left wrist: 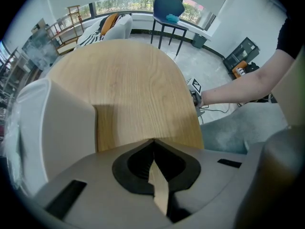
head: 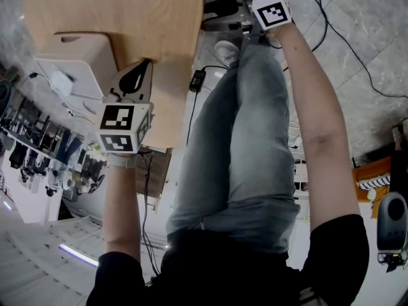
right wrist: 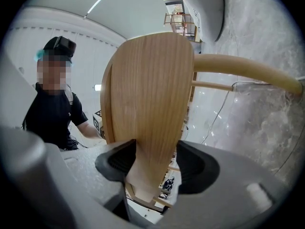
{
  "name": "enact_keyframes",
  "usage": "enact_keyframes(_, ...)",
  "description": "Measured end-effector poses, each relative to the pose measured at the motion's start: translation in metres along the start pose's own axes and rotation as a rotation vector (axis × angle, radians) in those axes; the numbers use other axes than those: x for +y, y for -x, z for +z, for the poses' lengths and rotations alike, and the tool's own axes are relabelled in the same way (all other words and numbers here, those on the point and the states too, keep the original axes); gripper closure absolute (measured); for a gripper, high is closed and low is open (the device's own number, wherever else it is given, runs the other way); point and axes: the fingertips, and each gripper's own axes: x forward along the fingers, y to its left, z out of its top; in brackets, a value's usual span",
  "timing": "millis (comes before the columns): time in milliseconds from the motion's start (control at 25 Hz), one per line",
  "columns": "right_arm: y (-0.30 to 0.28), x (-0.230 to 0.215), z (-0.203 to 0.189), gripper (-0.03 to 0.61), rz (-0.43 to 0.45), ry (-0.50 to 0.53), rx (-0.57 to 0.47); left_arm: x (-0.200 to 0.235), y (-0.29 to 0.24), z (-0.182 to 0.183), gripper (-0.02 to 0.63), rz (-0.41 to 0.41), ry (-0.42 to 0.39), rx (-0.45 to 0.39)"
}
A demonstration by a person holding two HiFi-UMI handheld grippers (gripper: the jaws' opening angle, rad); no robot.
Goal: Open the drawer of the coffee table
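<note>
Wood with a pale, smooth grain makes up the top of the coffee table, which fills the upper left of the head view, with a white box tucked under it at the left. The drawer itself is not plainly shown. I take it to sit under the top at the table's right edge, upper middle of the head view, where the right gripper reaches in. In its own view a wooden panel stands between the jaws, which are about half closed. The left pad lies flat on one face and the right pad meets the other at its tip, so it looks like a grip on the panel's edge. The left gripper points straight down over the tabletop with its jaws together and nothing in them; whether it presses on the wood I cannot tell. That panel should be stiff and hard but slick, so the pads want a deep, flat bite on its edge. The drawer is likely light, yet the table may slide, so steadying the top would help.
</note>
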Motion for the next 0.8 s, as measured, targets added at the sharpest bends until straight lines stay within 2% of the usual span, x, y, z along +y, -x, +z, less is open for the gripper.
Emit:
enact_keyframes(160, 0.005, 0.001, -0.003, 0.321, 0.002, 0.000, 0.013, 0.000, 0.000, 0.000, 0.603, 0.000, 0.002, 0.001)
enact_keyframes(280, 0.014, 0.004, -0.009, 0.346, 0.013, 0.000, 0.017, 0.000, 0.000, 0.000, 0.603, 0.000, 0.002, 0.001)
enact_keyframes(320, 0.018, 0.006, -0.012, 0.425, 0.013, -0.002, 0.019, 0.000, 0.000, 0.000, 0.603, 0.000, 0.002, 0.002)
enact_keyframes(360, 0.022, 0.006, -0.014, 0.437, 0.004, -0.005, 0.021, 0.000, 0.000, 0.000, 0.603, 0.000, 0.002, 0.001)
enact_keyframes(400, 0.025, 0.005, -0.017, 0.430, -0.014, -0.010, 0.021, 0.001, 0.001, 0.000, 0.603, -0.001, 0.000, -0.001)
enact_keyframes(440, 0.027, 0.002, -0.021, 0.364, -0.036, -0.015, 0.024, 0.002, 0.001, 0.000, 0.603, 0.000, 0.000, -0.003)
enact_keyframes(480, 0.029, -0.001, -0.024, 0.323, -0.055, -0.019, 0.029, 0.003, 0.001, -0.001, 0.603, 0.000, 0.000, -0.006)
enact_keyframes(600, 0.033, -0.008, -0.030, 0.308, -0.077, -0.028, 0.034, 0.002, 0.001, -0.001, 0.603, 0.004, 0.002, -0.008)
enact_keyframes(800, 0.027, -0.011, -0.026, 0.296, -0.051, -0.026, 0.032, 0.001, -0.002, 0.000, 0.603, 0.006, -0.003, -0.015)
